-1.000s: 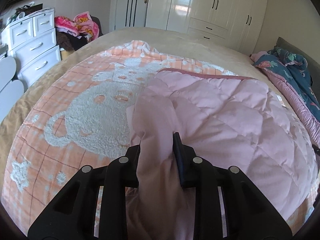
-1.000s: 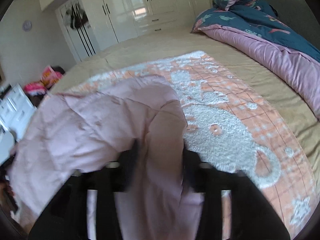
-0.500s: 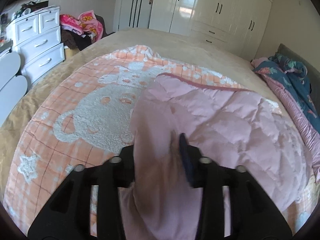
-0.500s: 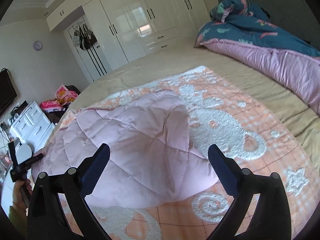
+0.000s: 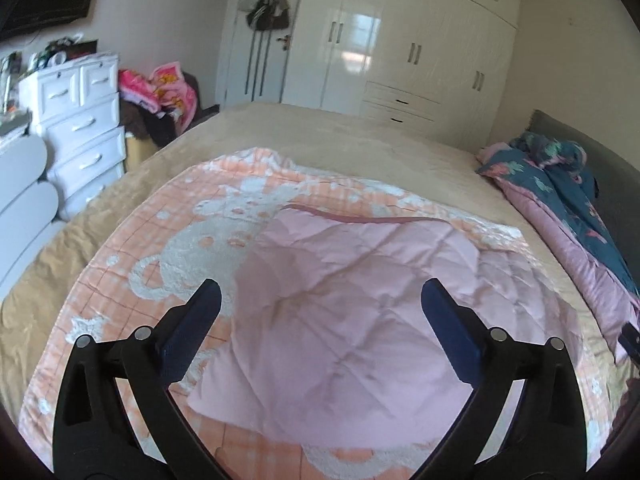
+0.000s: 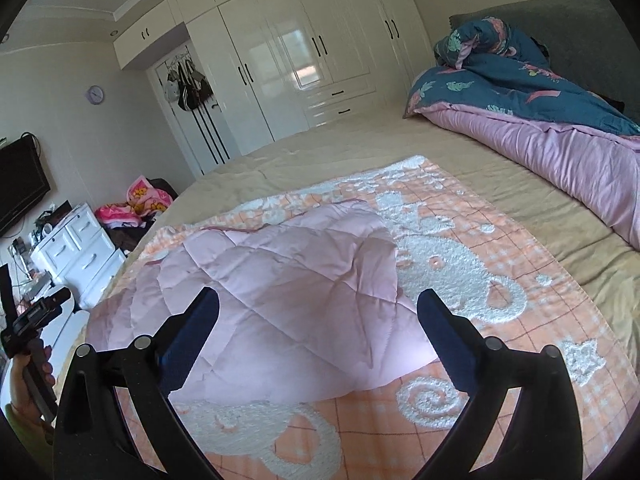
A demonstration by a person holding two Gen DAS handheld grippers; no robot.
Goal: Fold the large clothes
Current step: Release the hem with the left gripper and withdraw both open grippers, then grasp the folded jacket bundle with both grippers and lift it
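Note:
A pink quilted garment (image 5: 352, 312) lies folded and flat on an orange-and-white patterned blanket (image 5: 168, 248) on the bed. It also shows in the right wrist view (image 6: 288, 292). My left gripper (image 5: 320, 300) is open and empty, held above the garment's near edge. My right gripper (image 6: 318, 304) is open and empty, above the garment's near edge from the other side. The left hand holding its gripper (image 6: 28, 344) shows at the left edge of the right wrist view.
The blanket (image 6: 460, 280) lies on a beige bedspread (image 5: 340, 140). A blue-and-pink duvet (image 6: 540, 120) is heaped along the headboard side. White drawers (image 5: 80, 128) and a clothes pile (image 5: 160, 92) stand beside the bed. White wardrobes (image 6: 300, 48) line the far wall.
Both grippers were shut on the garment's pink fabric a second ago. Both have let go, opened wide and pulled back and up; the garment now lies flat.

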